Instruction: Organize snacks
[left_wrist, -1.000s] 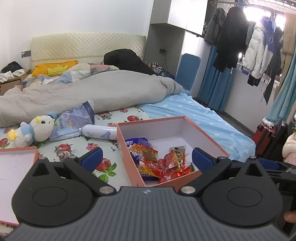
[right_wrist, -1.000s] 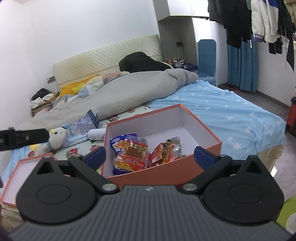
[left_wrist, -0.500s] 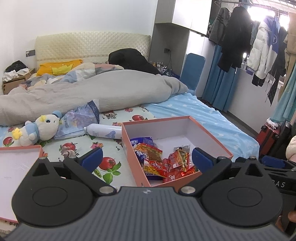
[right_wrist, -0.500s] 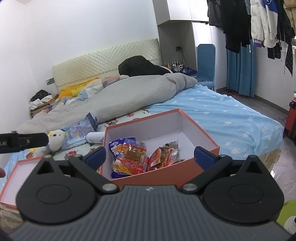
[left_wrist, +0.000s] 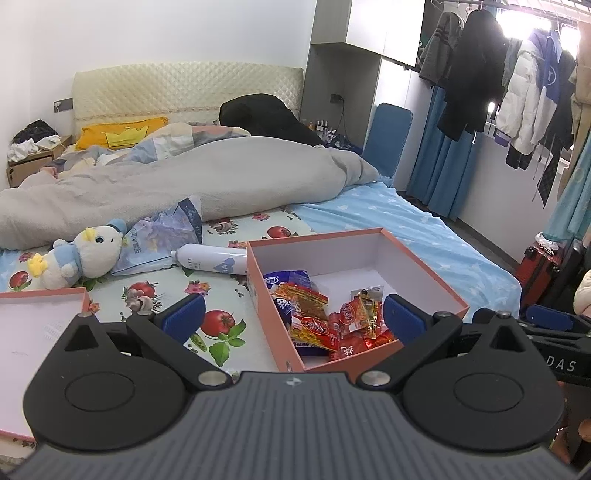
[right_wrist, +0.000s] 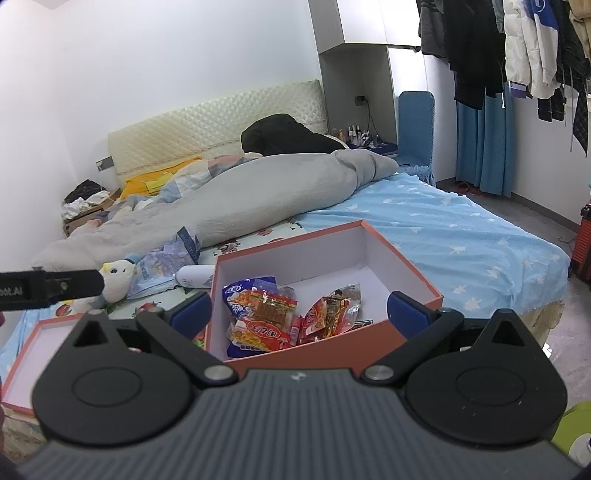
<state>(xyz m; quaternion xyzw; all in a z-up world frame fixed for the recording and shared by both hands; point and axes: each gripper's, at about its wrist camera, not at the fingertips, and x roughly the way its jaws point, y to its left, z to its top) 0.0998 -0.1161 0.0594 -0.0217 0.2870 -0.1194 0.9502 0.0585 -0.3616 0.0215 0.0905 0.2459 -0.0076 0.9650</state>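
Far left, near corner of the bed: the lid (left_wrist: 33, 332) is lying upside down, white inside up, nothing in it. Just beyond it a plush (left_wrist: 85, 258) is leaning against a crinkled bag (left_wrist: 162, 236), and a white bottle (left_wrist: 212, 260) is lying on its side with its end touching the box's left wall. The left gripper (left_wrist: 293, 315) is hovering over the fruit-print sheet and the box's near left corner, tongs spread wide, gripping nothing. Centre: the box (left_wrist: 424, 266) is sitting open at the foot of the bed, and the snacks (left_wrist: 325, 321) are lying inside it, heaped into the near left part, a blue packet (right_wrist: 240, 291) under orange and red ones; the far and right part of the floor is showing bare white. The right gripper (right_wrist: 301, 314) is hanging just short of the box's near wall, tongs also wide apart and empty, aiming at the heap. Behind, a grey duvet (left_wrist: 207, 181) is bunched across the bed; far right, coats (left_wrist: 476, 70) are hanging on a rail. Progress, as I judge it: I am seeing no loose snack packet outside the box, though the bag by the plush is unclear, so gathering looks largely done. The heap is looking unsorted; arranging it, and perhaps fitting the lid, seems left.
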